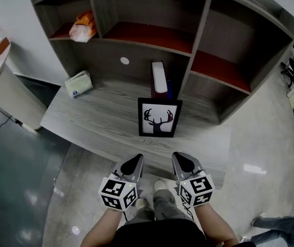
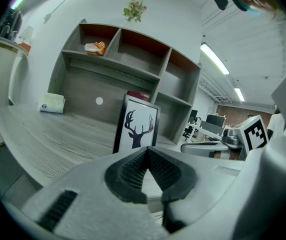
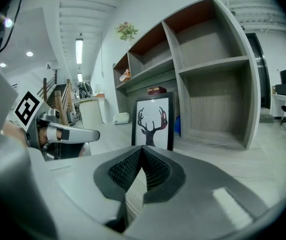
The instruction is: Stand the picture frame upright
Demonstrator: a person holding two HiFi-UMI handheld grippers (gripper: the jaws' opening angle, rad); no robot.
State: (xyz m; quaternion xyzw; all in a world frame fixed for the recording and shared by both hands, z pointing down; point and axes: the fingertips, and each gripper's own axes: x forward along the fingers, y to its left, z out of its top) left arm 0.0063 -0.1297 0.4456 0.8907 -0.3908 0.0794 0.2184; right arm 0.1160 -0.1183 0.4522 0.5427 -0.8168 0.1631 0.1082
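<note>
Picture frame (image 1: 160,117) with a black deer-antler print stands on its lower edge on the grey wood-grain desk (image 1: 85,120), its long sides running up and down and its printed face turned toward the person. It sits toward the back of the desk, just in front of the shelf unit (image 1: 214,40), with a pale box-like thing (image 1: 159,77) close behind it; whether the frame leans on that thing cannot be told. Both tongs hang at the near edge of the desk, well apart from the frame and touching nothing. The left tongs (image 1: 135,161) are pressed together with nothing between them, the ribbed pads meeting at the tip in the left gripper view (image 2: 147,156). The right tongs (image 1: 182,161) are likewise pressed together and empty, as the right gripper view (image 3: 140,151) shows. Seen from the head view, the frame lies straight ahead and almost midway between the two, so neither hand is clearly nearer. Each gripper view looks over the desk at the frame (image 2: 137,125) (image 3: 153,120) dead ahead of its closed jaws, with a bare stretch of wood in between. As a judgement, the frame already looks stood up. Any further touch would mean reaching forward across the desk and spreading the jaws to take one of its upright side edges.
</note>
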